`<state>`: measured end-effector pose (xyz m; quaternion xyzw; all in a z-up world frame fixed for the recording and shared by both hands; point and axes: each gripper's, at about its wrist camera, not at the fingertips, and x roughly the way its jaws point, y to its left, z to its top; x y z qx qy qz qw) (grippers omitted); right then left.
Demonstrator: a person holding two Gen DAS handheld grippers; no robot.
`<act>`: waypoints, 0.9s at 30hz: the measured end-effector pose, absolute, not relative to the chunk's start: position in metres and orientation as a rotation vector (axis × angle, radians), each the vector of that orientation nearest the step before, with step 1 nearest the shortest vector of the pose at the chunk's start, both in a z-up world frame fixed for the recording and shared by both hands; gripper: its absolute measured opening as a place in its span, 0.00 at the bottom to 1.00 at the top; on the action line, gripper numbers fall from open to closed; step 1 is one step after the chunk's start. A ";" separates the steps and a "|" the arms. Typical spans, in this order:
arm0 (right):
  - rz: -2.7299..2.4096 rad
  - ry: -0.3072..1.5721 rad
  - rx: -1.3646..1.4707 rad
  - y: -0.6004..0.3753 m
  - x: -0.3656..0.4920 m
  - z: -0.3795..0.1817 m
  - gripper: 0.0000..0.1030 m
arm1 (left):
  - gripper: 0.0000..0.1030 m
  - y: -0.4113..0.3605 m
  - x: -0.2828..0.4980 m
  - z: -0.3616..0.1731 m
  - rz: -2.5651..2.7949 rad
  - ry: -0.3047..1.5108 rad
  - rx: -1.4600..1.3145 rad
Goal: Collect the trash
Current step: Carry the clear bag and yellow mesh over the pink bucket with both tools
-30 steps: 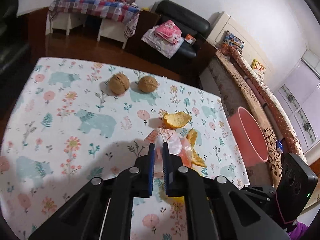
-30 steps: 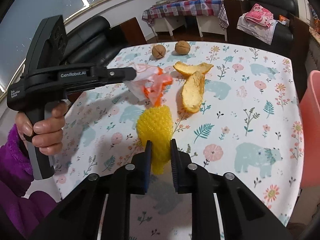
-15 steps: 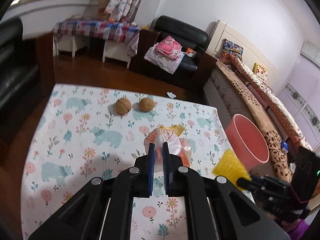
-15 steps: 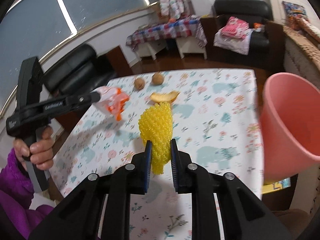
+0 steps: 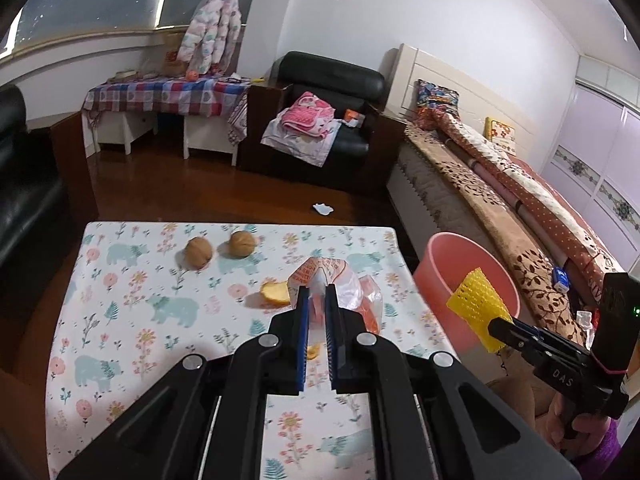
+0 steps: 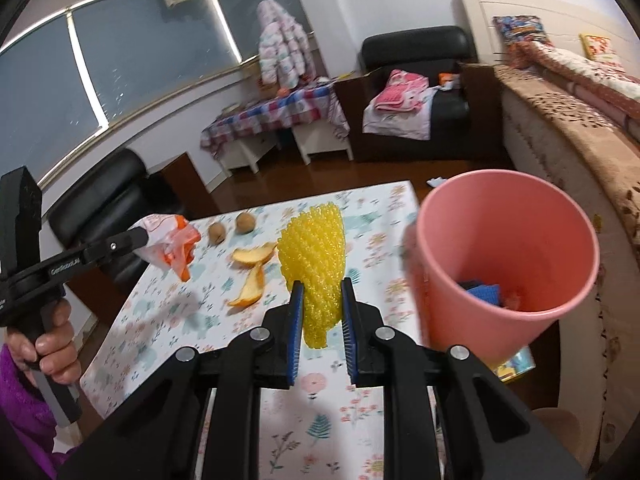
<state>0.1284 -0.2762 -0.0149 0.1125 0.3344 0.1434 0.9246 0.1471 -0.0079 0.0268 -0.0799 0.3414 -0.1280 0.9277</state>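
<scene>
Now | left gripper [image 5: 316, 300] jaws pinching bag [image 5: 340, 280] over desk [image 5: 120, 320] | right gripper [image 6: 320, 300] jaws pinching net [image 6: 316, 248] beside bin [image 6: 500, 240]

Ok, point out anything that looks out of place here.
A scrap of white litter lies on the wooden floor beyond the table, away from the other trash. Orange peels are strewn on the tablecloth near two whole walnuts. Nothing looks spilled or broken.
</scene>
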 end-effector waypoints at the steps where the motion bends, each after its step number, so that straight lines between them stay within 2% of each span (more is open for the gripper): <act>1: 0.285 0.681 0.232 -0.277 0.127 -0.014 0.18 | 0.07 -0.012 0.147 0.028 -0.267 0.698 -0.161; 27: 0.043 0.632 0.362 -0.376 0.129 -0.023 0.18 | 0.07 -0.147 0.181 0.043 -0.477 0.698 -0.050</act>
